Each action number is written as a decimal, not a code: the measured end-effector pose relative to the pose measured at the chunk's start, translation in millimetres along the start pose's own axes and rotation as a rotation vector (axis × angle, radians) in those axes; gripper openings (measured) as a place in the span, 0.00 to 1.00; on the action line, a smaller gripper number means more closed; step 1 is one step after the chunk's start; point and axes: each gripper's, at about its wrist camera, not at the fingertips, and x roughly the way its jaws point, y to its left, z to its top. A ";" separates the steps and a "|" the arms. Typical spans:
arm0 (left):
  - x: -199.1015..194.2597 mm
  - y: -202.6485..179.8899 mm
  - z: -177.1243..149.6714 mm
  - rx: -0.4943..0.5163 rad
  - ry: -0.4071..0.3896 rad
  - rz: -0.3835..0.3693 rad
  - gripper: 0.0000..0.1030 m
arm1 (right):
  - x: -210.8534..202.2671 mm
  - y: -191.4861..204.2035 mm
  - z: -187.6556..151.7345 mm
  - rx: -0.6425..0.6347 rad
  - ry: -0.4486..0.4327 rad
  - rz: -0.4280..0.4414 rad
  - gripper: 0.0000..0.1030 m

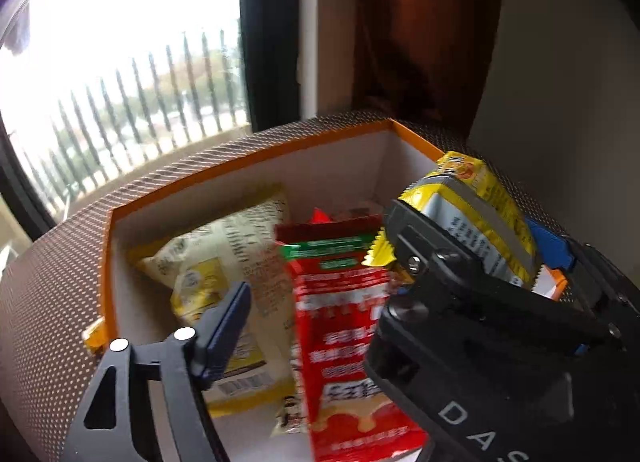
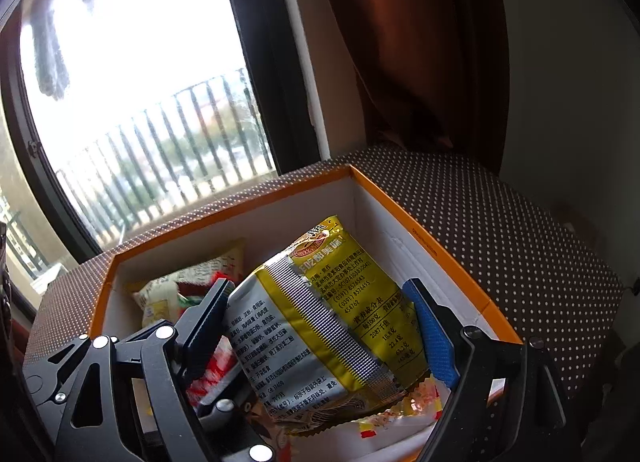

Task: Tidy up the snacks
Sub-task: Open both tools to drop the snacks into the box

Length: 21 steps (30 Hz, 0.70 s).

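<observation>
The orange-rimmed box (image 2: 448, 250) sat on a brown dotted cloth (image 2: 520, 230) beside a window (image 2: 140, 82) with railings and a brown curtain (image 2: 420, 42). The right gripper (image 2: 332, 326) was clamped on a yellow packet (image 2: 320, 322) over the box; its Chinese print showed numbers such as 8576543. Only the left wrist view showed the red packet (image 1: 348, 326) standing inside beside a pale yellow bag (image 1: 224, 262), and "DAS" on the right gripper's body. The left gripper (image 1: 304, 302) showed one finger; I could not tell its state.
</observation>
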 end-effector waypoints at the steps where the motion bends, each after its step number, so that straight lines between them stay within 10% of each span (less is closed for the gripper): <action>1: -2.7 2.5 -0.4 -0.003 -0.006 0.008 0.81 | -4.7 0.6 -1.2 -0.012 -0.008 0.001 0.84; 21: -60.9 62.6 -45.5 -0.103 -0.059 0.129 0.87 | -33.1 74.9 -24.8 -0.146 -0.015 0.109 0.84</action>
